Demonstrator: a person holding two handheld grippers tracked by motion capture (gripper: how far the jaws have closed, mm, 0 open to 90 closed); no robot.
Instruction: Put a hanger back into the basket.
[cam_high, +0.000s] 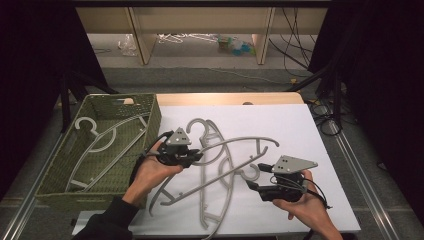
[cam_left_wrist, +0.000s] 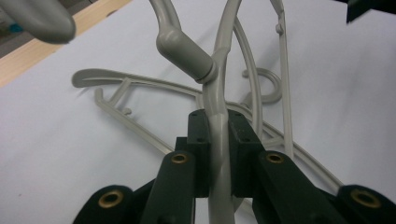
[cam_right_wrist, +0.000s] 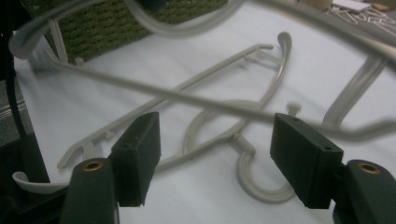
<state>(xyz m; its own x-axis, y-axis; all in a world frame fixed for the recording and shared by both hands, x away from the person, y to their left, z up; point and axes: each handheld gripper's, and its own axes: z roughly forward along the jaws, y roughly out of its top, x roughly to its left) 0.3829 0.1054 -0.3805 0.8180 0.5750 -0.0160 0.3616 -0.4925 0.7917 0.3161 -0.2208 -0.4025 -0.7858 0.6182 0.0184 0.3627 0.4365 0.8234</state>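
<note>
Grey hanger (cam_left_wrist: 218, 100) sat clamped in your left gripper (cam_high: 192, 157), the fingers (cam_left_wrist: 198, 140) clenched on its arm just below the neck of the hook. It was held above the white sheet (cam_high: 300, 135) covering the worktop, left of centre and close to the basket-side edge. Under and beside it lay a loose heap of more grey hangers (cam_high: 220, 195), crossing one another across the middle of the sheet toward the near edge.

Your right gripper (cam_high: 256, 185) stood near the near right corner, fingers (cam_right_wrist: 135, 156) released and spread wide, nothing pressed between them; a hanger hook (cam_right_wrist: 254, 177) lay on the sheet beyond the gap.

The green woven basket (cam_high: 150, 117) stood at the worktop's left edge, with one hanger (cam_high: 100, 137) lying inside it.
</note>
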